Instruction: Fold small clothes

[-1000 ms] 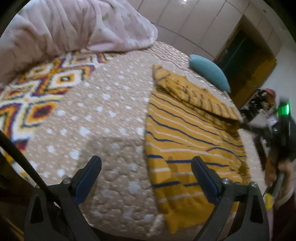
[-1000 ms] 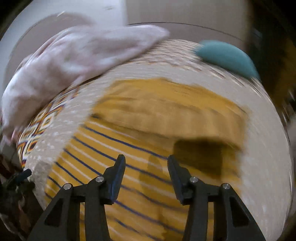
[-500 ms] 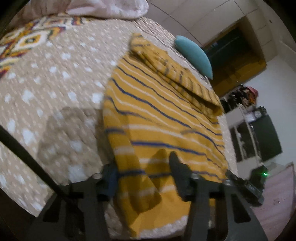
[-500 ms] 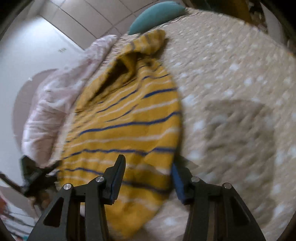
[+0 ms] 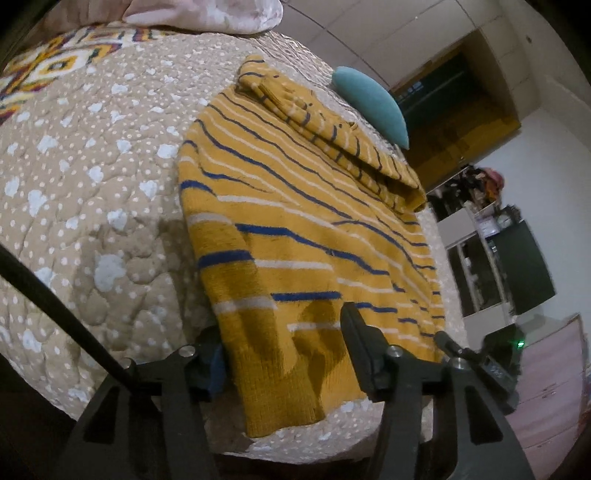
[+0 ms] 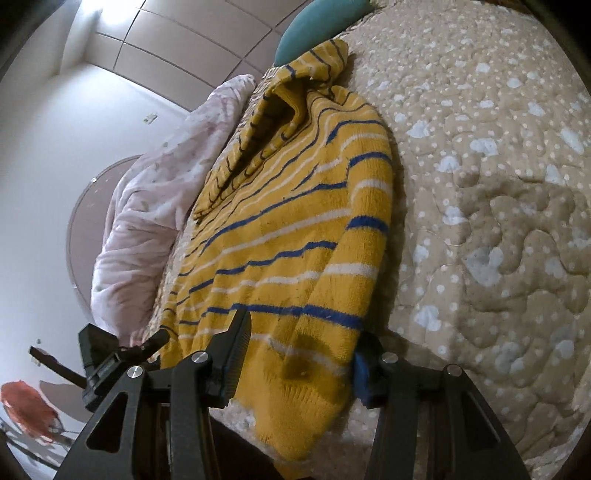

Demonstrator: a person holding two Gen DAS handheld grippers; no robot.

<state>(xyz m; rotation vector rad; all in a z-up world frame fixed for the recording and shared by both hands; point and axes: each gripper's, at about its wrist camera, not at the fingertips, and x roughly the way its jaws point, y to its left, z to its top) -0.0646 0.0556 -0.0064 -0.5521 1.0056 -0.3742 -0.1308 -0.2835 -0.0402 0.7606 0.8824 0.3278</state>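
Left wrist: tongs [image 5: 282, 349] now straddle sweater [image 5: 295, 221] hem.

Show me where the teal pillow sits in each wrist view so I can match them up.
Left wrist: the teal pillow is upper right of centre, just past the far end of the yellow striped sweater.
Right wrist: the teal pillow is at the top edge, centre, again beyond the sweater's far end.
Shared landmark: the sweater's folded-over part nearest the pillow.
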